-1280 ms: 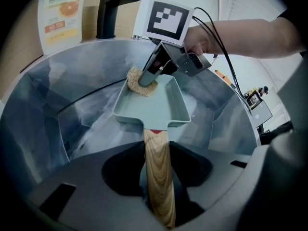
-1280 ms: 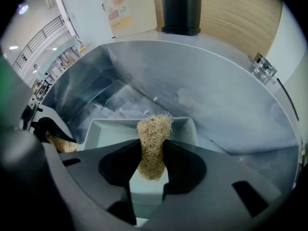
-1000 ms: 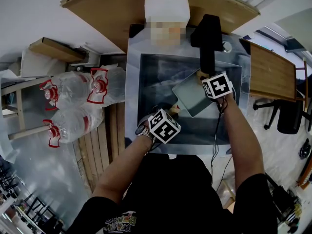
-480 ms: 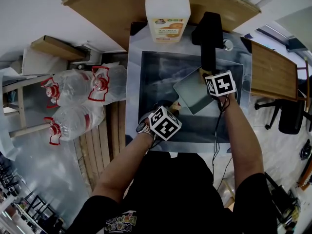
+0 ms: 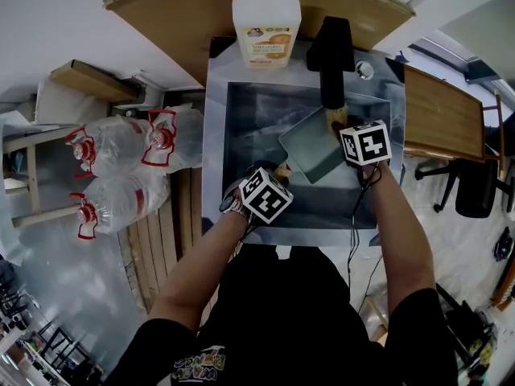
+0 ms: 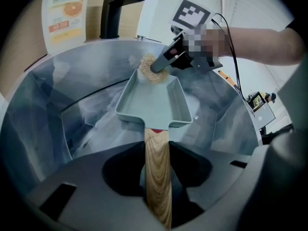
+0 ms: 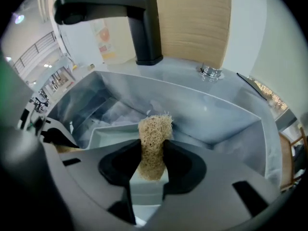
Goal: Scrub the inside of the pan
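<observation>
Currently: scrubbing step in hand, judged part-way. Cleanliness can't be graded from what shows.

L gripper (image 6: 157, 150): fingers clamped narrow on wooden handle (image 6: 157, 177), which runs straight out btwn them. Pan (image 6: 151, 100), pale and rectangular, sits directly ahead of L fingers inside the sink (image 5: 219, 147), open side up. Whether it rests on sink floor or is lifted: can't tell. Reason, as judged: L grip acts as a brace, so pan can't slide or spin under scrub force, and the inside faces the other tool.

R gripper (image 7: 153, 154): fingers closed on scrub pad (image 7: 155, 129), a tan fibrous wad; approx. its upper half sticks out past fingertips. Reason, as judged: exposed end does the rubbing, w/ hard fingers clear of pan surface. In L gripper view, pad meets pan at inner far end, the part furthest from L fingers. Contact looks real; pressure unknown.

Beyond R fingertips: black tap (image 7: 144, 25) on sink rear deck. Soap bottle (image 5: 266, 22) stands beside the tap, well apart from both grippers.

Risk: pan is held by handle only, so a hard push at far end could lever it in L fingers. Next strokes prob. need to work back toward handle end.
</observation>
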`<move>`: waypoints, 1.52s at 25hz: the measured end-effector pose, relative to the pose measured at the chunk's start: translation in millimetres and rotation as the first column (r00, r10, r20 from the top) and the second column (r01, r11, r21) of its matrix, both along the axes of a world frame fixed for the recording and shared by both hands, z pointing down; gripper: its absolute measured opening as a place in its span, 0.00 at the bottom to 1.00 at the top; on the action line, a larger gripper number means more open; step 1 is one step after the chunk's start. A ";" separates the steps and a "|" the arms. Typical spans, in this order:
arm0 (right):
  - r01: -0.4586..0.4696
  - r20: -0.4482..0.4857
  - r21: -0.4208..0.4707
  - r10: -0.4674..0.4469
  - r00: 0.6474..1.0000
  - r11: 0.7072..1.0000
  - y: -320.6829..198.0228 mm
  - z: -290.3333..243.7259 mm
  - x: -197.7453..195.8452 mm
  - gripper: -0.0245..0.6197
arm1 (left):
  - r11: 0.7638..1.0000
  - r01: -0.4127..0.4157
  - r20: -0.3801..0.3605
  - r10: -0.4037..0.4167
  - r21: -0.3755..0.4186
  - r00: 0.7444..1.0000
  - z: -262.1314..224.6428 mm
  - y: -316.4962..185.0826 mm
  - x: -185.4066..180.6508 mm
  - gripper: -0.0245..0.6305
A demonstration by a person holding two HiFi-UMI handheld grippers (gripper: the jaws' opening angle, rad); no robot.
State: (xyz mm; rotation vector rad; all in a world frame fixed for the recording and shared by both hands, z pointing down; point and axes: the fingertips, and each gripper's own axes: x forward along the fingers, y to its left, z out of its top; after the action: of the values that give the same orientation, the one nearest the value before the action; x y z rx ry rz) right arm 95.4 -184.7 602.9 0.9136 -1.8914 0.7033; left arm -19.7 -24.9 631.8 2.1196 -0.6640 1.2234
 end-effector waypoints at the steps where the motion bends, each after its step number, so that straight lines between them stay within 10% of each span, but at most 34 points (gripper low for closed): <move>1: 0.008 0.040 -0.012 -0.007 0.999 1.000 5.5 -2.8 -4.0 0.27 | 1.000 -0.001 0.002 0.001 0.002 1.000 -0.1 0.0 -0.1 0.29; 17: 0.236 0.160 -0.154 -0.212 0.964 0.959 94.4 11.4 -69.7 0.27 | 1.000 0.005 0.002 -0.005 -0.006 1.000 0.2 0.7 0.0 0.29; 38: 0.261 -0.022 -0.219 -0.272 0.962 0.940 85.5 39.6 -55.8 0.27 | 1.000 0.014 -0.008 -0.014 -0.012 1.000 -1.0 0.4 -1.2 0.29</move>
State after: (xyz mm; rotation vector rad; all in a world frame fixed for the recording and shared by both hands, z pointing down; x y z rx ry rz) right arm 39.5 -99.3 642.5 0.5214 -1.8081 0.6946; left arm -20.8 -24.5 630.8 2.1062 -0.6651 1.2078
